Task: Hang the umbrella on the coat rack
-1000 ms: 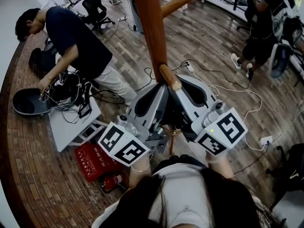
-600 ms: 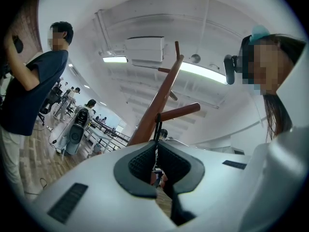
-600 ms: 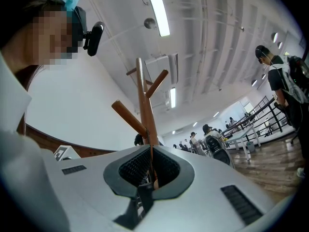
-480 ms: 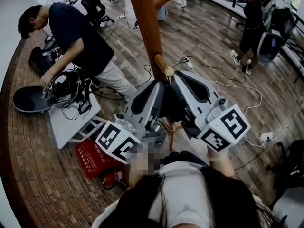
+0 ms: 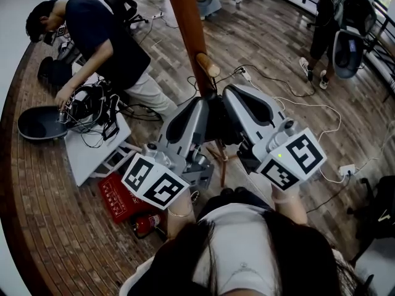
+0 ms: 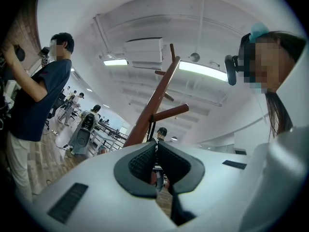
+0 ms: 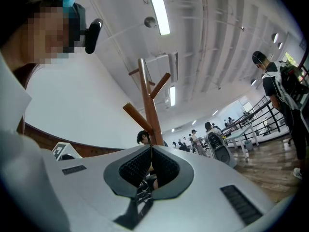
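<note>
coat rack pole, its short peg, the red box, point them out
coat rack pole point(image 5: 185, 29): head view, mid shaft
short peg point(image 5: 207, 65): head view, its middle
red box point(image 5: 117, 197): head view, top face

Bright ceiling strip lights point(image 7: 157, 8); dark, fisheye-warped edges.

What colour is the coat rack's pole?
The coat rack is reddish-brown wood, clearest in the head view.
</note>
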`<action>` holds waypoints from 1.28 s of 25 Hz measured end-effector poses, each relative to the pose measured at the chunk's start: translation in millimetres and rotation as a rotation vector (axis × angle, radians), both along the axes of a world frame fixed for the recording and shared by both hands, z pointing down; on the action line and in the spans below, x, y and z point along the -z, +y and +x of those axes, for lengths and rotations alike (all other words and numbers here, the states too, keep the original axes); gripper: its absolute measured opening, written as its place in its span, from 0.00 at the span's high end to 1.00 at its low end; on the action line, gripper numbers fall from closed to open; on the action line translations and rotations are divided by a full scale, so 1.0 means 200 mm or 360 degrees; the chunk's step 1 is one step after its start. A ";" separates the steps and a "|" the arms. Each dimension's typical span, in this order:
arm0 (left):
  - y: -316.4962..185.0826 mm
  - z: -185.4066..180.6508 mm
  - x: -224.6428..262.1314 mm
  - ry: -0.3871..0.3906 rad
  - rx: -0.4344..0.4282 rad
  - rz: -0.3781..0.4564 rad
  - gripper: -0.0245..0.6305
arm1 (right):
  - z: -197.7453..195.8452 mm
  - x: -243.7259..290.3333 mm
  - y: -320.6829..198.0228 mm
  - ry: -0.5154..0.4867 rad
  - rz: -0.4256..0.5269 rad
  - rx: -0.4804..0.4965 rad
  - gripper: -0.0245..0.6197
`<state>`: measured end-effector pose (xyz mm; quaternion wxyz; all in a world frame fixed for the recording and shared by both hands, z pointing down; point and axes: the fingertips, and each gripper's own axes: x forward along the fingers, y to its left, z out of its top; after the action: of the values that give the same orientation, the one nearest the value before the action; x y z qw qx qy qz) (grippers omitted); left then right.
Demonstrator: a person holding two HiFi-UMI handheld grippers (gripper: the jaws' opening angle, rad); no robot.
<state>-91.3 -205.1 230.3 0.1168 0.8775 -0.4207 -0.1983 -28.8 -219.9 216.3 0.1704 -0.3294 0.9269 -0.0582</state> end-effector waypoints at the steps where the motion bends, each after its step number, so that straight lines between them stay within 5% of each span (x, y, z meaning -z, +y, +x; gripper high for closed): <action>1: 0.01 0.00 0.00 -0.0005 0.0009 -0.0001 0.94 | 0.00 0.00 0.01 0.0007 0.0001 0.0000 0.91; 20: 0.09 -0.05 -0.09 -0.0206 0.0193 -0.0008 0.94 | -0.03 -0.09 0.12 0.0135 0.0029 -0.0088 0.91; 32: 0.11 -0.03 -0.09 -0.0255 0.0180 0.0012 0.94 | -0.05 -0.13 0.15 0.0190 0.0007 -0.0124 0.91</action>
<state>-96.7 -182.4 248.2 0.0681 0.8659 -0.4767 -0.1354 -37.9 -189.1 242.4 0.1177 -0.3677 0.9220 -0.0298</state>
